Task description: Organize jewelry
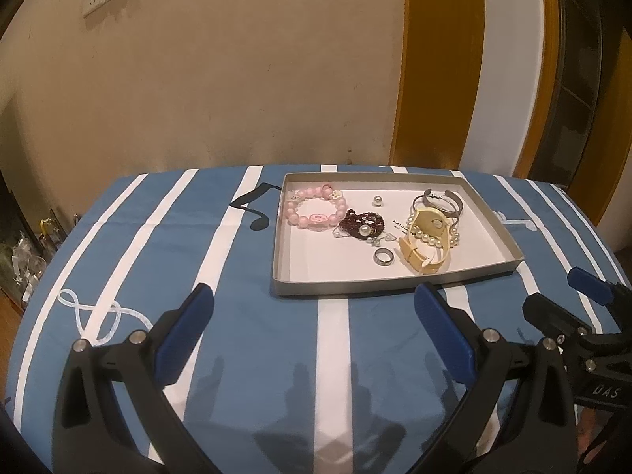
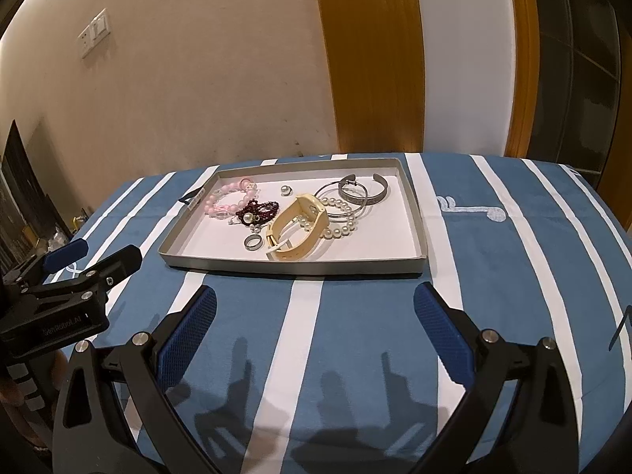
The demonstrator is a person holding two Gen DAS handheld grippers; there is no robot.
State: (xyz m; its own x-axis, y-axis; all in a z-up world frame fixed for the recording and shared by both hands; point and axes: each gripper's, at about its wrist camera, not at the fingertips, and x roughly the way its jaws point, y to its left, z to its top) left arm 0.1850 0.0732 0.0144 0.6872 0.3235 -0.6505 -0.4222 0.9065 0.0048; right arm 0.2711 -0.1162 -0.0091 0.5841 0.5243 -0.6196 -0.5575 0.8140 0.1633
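Both tongs hovered low over the near part of the counter [image 1: 276, 355], which was covered by a blue cloth with white stripes, and both pointed forward toward the shallow grey tray [image 2: 292, 266] lying farther back. The left tongs [image 1: 312, 308] were spread wide, blue pads facing each other across a broad gap, with nothing between them; their tips stopped just short of the tray's near wall. The right tongs [image 2: 314, 308] stood equally wide apart and empty, also just short of the tray. Seen from the left wrist, the right tongs appeared at the right edge, level with the left pair and near them. All the jewelry lay inside the tray on its white floor. A pink bead bracelet [image 1: 316, 207] sat toward the far left corner, with a dark red beaded piece [image 1: 361, 225] carrying a large pearl just beside it. A small pearl ball [image 1: 378, 200] lay alone toward the far wall. A silver ring [image 1: 383, 256] rested nearer the front, close to a cream watch band [image 2: 300, 233] that lay on its side over a string of white pearls [image 2: 341, 223]. A grey cuff bangle [image 2: 365, 193] and thin silver hoops [image 2: 339, 201] overlapped toward the far right corner.
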